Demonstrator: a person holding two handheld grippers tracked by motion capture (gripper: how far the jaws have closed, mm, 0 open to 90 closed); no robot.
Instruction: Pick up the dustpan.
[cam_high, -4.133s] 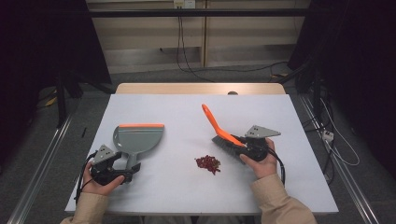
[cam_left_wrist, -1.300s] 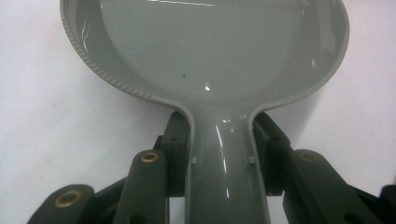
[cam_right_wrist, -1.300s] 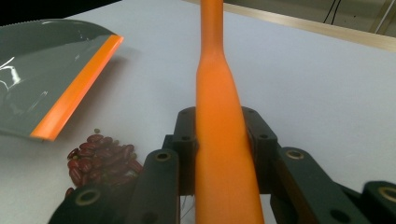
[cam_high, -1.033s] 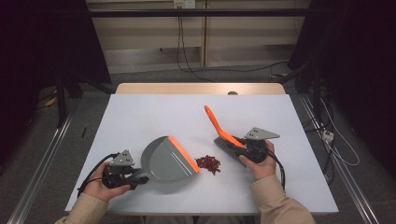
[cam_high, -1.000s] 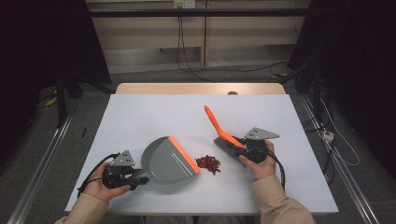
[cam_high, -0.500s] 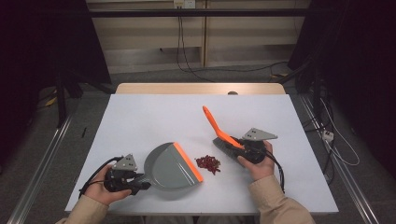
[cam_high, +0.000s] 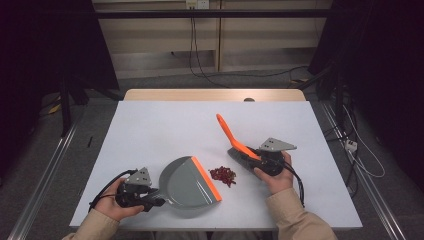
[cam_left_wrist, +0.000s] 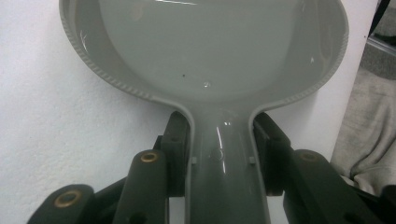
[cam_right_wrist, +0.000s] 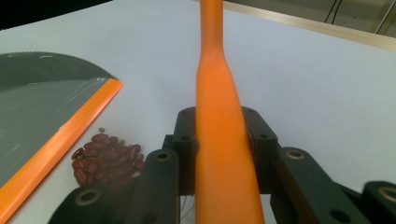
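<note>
Left gripper, lower left of high view, jaws pinching handle of grey plastic dustpan with orange rubber lip. Dustpan flat on white table, lower centre of frame, lip facing right. Small pile of dark red beans just right of lip, apart from it. Right gripper, right of centre, jaws clamped on orange plastic brush handle, which slants toward upper left. In right gripper view, beans at lower left, beside lip.
</note>
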